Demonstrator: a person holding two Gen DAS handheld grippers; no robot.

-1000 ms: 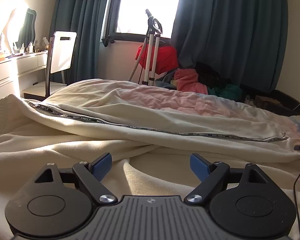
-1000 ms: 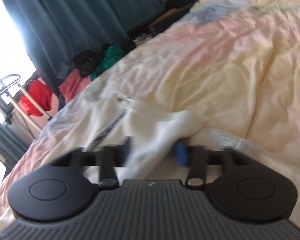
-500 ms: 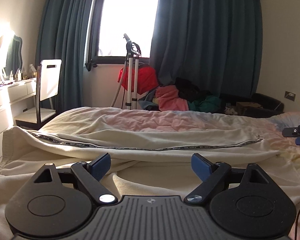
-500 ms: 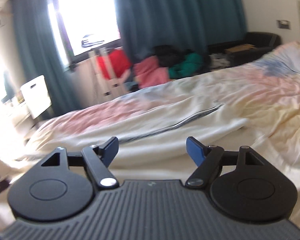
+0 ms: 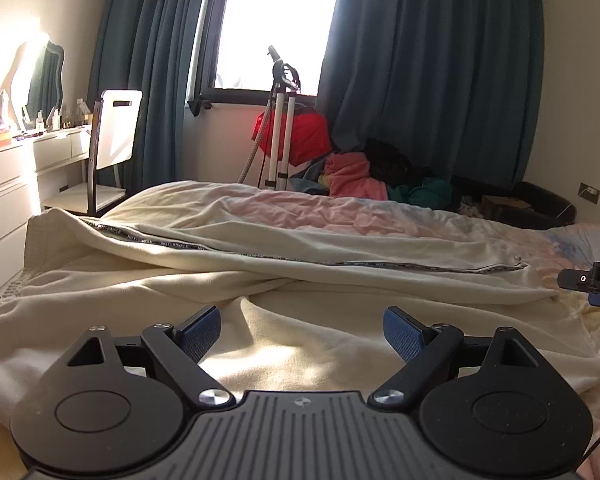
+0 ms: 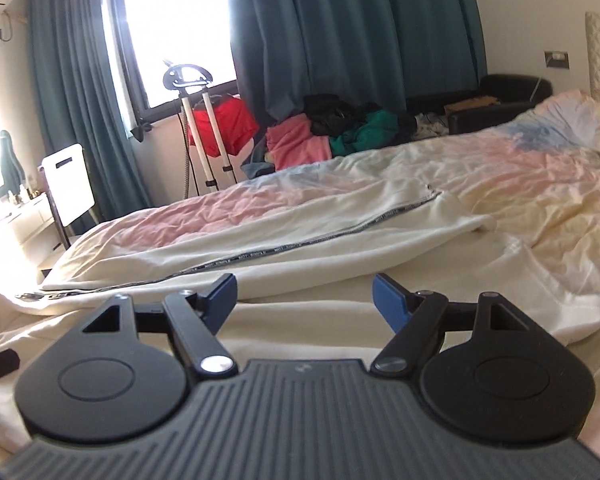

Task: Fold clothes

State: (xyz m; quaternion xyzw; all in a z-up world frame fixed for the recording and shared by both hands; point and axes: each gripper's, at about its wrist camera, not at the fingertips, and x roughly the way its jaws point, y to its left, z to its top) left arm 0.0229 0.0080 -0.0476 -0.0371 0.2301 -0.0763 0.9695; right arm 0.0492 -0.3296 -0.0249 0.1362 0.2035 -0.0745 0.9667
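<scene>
Garment: cream zip-up top [image 5: 284, 280] is spread flat across the bed's near edge (zipper tape running lengthwise).
Bed [image 6: 500, 184]: pastel sheet is left bare beyond the garment.
Left gripper [image 5: 302, 330]: jaws are spread wide above the cloth, nothing grasped.
Right gripper [image 6: 304, 300]: fingers are released, cloth untouched.

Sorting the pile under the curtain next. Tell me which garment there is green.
The green garment at the pile's right end, beside the black clothes. The one at the left end is pink.
</scene>
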